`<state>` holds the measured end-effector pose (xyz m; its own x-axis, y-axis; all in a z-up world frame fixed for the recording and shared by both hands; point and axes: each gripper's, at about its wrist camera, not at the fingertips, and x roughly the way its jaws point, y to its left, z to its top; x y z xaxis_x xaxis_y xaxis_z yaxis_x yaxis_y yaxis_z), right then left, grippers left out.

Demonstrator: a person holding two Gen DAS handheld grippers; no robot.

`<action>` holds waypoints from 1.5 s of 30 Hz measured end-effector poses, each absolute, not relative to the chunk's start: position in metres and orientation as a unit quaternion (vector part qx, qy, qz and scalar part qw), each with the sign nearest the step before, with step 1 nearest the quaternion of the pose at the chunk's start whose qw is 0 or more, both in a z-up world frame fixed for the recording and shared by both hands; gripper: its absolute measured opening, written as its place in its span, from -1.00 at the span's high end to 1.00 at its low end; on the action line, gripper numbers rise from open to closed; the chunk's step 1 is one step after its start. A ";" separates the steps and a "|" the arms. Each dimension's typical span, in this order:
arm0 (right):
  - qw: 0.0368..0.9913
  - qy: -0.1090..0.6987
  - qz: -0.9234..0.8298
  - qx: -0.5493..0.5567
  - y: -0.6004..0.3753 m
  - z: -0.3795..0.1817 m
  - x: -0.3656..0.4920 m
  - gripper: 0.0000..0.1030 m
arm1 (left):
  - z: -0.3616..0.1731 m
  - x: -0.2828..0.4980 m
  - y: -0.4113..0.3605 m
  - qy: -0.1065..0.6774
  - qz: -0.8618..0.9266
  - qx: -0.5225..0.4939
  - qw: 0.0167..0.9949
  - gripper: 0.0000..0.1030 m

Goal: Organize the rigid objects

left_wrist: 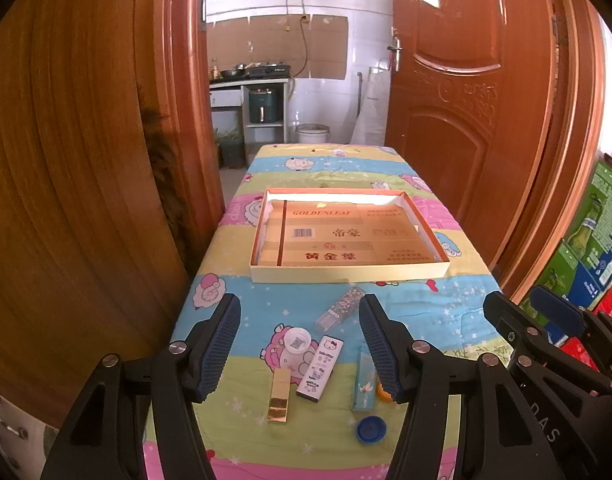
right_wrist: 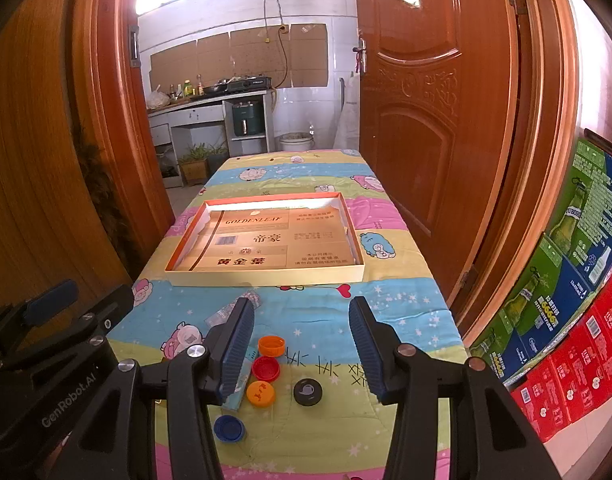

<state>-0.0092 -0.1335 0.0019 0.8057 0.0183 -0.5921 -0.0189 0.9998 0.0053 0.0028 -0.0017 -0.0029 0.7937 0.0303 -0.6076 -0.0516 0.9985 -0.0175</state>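
A shallow open cardboard box (left_wrist: pixel 348 273) (right_wrist: pixel 265 276) lies mid-table, empty. In the left wrist view, between and below my open left gripper (left_wrist: pixel 299 344), lie a clear patterned tube (left_wrist: pixel 340 307), a white round cap (left_wrist: pixel 297 340), a Hello Kitty lighter (left_wrist: pixel 320 368), a gold bar-shaped box (left_wrist: pixel 279 395), a teal box (left_wrist: pixel 364 382) and a blue cap (left_wrist: pixel 370 429). In the right wrist view, my open right gripper (right_wrist: pixel 301 344) hovers above two orange caps (right_wrist: pixel 271 346) (right_wrist: pixel 260 393), a red cap (right_wrist: pixel 265 369), a black cap (right_wrist: pixel 308 391) and the blue cap (right_wrist: pixel 229 428).
The table has a cartoon-print cloth (left_wrist: pixel 346 168). A wooden door (right_wrist: pixel 438 120) stands open at the right, a wooden panel (left_wrist: pixel 65 200) at the left. Stacked beer cartons (right_wrist: pixel 566 280) line the right side. A kitchen lies beyond the doorway.
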 end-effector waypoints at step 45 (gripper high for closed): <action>0.951 0.310 0.016 0.000 -0.131 0.002 -0.005 0.05 | -0.004 0.000 -0.005 0.326 0.022 -0.019 0.945 -0.24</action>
<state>-0.0046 -0.1307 0.0021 0.8077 0.0307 -0.5888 -0.0309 0.9995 0.0097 -0.0004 -0.0045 -0.0044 0.7865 0.0285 -0.6169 -0.0531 0.9984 -0.0216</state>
